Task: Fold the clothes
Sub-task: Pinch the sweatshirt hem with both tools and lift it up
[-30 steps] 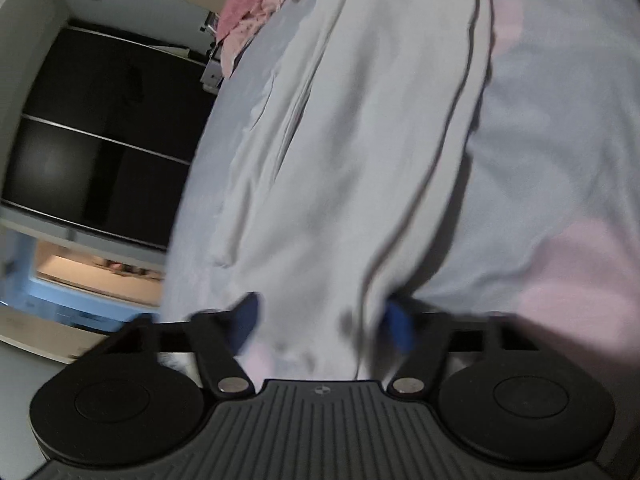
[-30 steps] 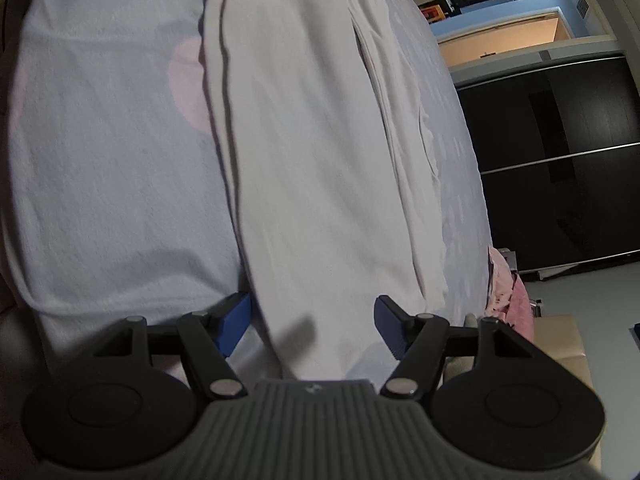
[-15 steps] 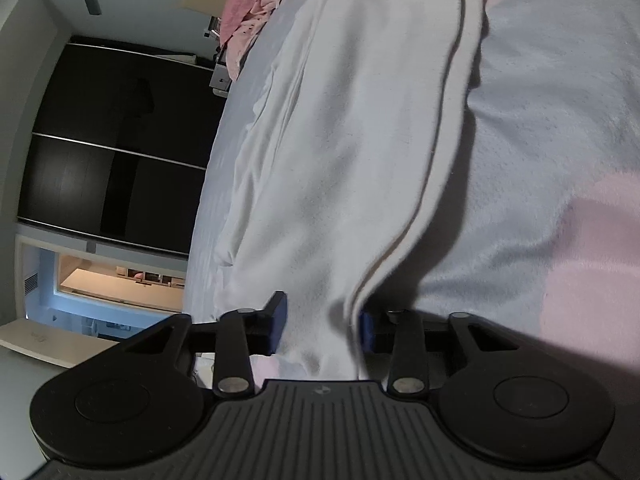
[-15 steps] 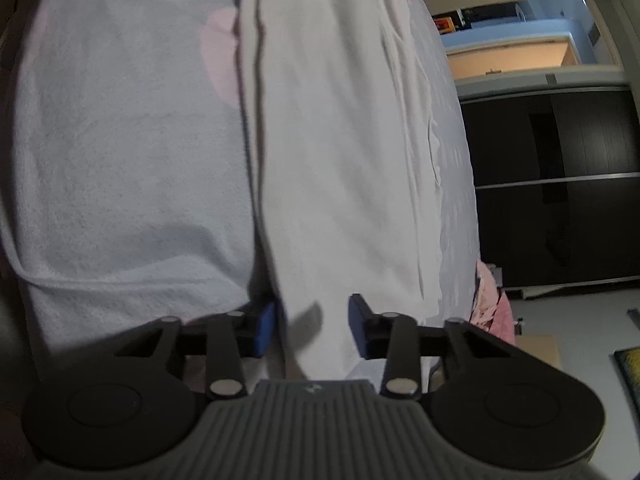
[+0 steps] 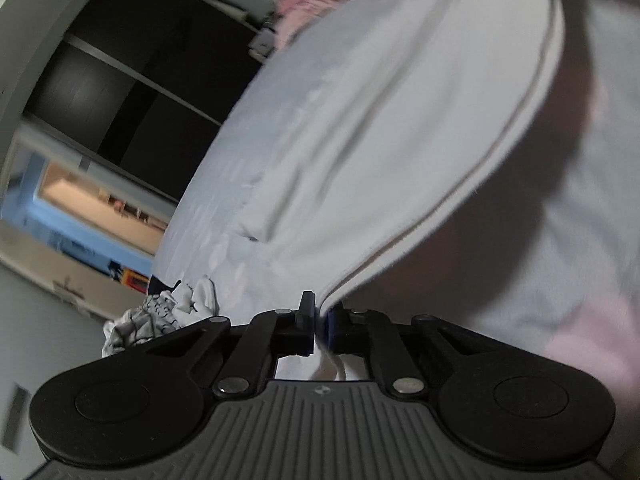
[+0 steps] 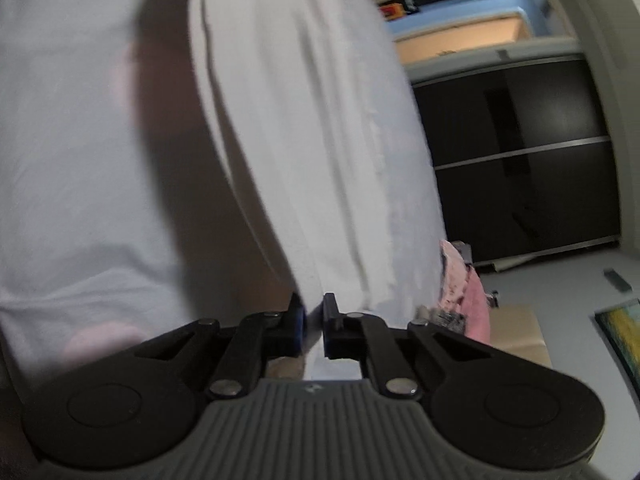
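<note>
Between the fingers of the left claw (image 5: pixel 318 326) a pinch of the white garment (image 5: pixel 400 140) is now caught; a second ago these fingers stood wide on both sides of the cloth. The right claw (image 6: pixel 312 326) has done the same and is closing on the other end of the same edge. Ahead of both claws the garment lay flat on the bed (image 5: pixel 580 220); now its seamed edge is lifted and throws a shadow on the sheet. I judge the grasp is done and the fold can begin, by carrying this edge over the rest.
</note>
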Motion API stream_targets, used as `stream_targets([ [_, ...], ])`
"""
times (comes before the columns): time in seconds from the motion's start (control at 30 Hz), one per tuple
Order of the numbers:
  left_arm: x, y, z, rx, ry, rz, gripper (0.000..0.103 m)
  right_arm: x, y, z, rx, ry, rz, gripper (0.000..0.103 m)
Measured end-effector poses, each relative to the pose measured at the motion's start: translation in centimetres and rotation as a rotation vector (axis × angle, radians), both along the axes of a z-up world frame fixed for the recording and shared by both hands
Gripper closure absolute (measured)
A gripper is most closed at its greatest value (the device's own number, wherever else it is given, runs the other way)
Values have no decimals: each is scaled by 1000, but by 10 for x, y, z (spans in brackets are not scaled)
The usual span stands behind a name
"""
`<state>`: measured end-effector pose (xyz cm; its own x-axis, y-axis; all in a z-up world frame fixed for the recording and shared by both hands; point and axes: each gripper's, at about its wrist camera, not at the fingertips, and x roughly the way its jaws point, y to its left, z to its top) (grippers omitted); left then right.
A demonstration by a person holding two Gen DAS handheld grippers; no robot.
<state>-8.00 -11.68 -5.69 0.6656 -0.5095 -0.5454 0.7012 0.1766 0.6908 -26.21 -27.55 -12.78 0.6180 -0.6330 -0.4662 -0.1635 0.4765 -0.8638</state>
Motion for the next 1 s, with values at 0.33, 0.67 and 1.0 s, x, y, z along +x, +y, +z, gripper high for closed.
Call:
stream_targets([
  [0.33, -16, 26, 97, -145, 61, -10, 100, -37, 14, 94, 10, -208, -72, 95],
  [0.67, -26, 28, 109, -105, 54, -59, 100, -58, 29, 120, 20, -174, -71, 96],
  [1.0, 53, -37, 131, -118, 65, -105, 100, 10, -46, 139, 9, -181, -99, 95],
])
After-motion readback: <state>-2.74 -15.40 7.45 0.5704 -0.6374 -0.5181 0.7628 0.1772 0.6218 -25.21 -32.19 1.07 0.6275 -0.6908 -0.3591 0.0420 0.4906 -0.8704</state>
